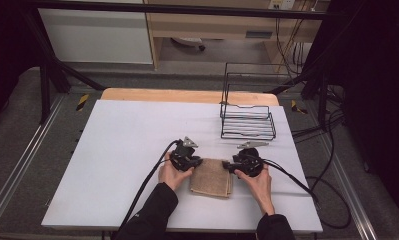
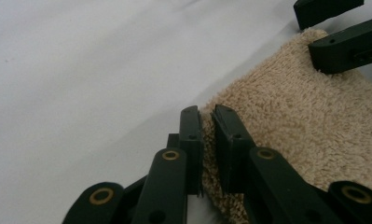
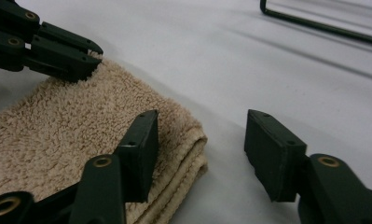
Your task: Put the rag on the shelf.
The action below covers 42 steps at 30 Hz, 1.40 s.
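A folded tan towel point(image 1: 211, 178) lies on the white table point(image 1: 122, 150) near its front edge. My left gripper point(image 1: 193, 163) is at the towel's left far corner, shut on the towel's edge point(image 2: 291, 126); the cloth is pinched between the two nearly closed jaws point(image 2: 207, 114). My right gripper point(image 1: 228, 166) is at the towel's right far corner. In the right gripper view its jaws point(image 3: 202, 119) stand apart, one over the towel point(image 3: 58, 126), the other on the bare table beside the folded edge. Neither pad presses on the cloth.
A black wire rack point(image 1: 248, 120) stands at the back right of the table, and its base wire point(image 3: 314, 23) runs close behind my right gripper. Cables trail from both grippers toward the front edge. Bare white tabletop stretches to the left.
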Available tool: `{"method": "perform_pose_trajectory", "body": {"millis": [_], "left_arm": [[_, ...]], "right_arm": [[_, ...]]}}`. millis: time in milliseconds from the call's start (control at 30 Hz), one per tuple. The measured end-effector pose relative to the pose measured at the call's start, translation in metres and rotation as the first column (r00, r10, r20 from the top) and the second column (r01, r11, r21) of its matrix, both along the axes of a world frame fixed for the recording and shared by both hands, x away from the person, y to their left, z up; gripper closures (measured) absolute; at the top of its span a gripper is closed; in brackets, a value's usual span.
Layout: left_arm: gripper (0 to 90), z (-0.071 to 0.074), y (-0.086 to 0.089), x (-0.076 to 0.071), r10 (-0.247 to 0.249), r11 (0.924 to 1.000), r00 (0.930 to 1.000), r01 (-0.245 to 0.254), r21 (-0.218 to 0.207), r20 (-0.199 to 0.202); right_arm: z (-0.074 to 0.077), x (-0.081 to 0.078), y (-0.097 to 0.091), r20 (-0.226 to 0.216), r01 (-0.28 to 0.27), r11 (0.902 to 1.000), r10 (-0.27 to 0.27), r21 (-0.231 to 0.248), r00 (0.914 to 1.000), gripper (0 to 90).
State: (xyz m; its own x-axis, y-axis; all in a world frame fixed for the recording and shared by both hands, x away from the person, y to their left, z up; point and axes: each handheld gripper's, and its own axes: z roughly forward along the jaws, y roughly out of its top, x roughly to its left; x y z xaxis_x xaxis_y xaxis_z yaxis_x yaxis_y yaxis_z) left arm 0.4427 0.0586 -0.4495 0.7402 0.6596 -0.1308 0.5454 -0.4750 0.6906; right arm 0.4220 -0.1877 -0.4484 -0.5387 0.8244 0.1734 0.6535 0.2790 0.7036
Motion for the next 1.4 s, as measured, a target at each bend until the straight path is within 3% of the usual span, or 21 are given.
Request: {"method": "perform_pose_trajectory", "body": {"millis": [367,667,1033,1133,1400], "left_arm": [[81.5,-0.001,0.001,0.000,-0.019,0.9998,0.9997,0.019,-0.003,0.014],[81.4,-0.001,0.002,0.002,-0.012,0.9998,0.9999,0.012,-0.014,-0.008],[84.2,-0.001,0.005,0.004,-0.016,0.9988,0.9997,0.015,-0.046,-0.021],[84.7,0.001,0.005,0.003,-0.017,0.9989,0.9998,0.016,-0.045,-0.009],[85.0,0.013,0.010,-0.004,-0.016,0.9955,0.9991,0.020,-0.093,0.039]], "right_arm": [[-0.002,-0.001,0.003,-0.068,0.003,0.9986,0.001,0.053,0.9977,67.1],[-0.002,0.000,0.004,-0.120,0.007,0.9957,0.004,0.093,0.9928,80.9],[0.000,0.000,0.002,-0.113,0.001,0.9947,0.010,0.103,0.9935,83.8],[0.003,-0.002,0.001,-0.102,0.002,0.9934,0.009,0.114,0.9947,84.0],[0.013,-0.008,-0.003,-0.061,-0.001,0.9890,0.010,0.148,0.9981,84.0]]}}
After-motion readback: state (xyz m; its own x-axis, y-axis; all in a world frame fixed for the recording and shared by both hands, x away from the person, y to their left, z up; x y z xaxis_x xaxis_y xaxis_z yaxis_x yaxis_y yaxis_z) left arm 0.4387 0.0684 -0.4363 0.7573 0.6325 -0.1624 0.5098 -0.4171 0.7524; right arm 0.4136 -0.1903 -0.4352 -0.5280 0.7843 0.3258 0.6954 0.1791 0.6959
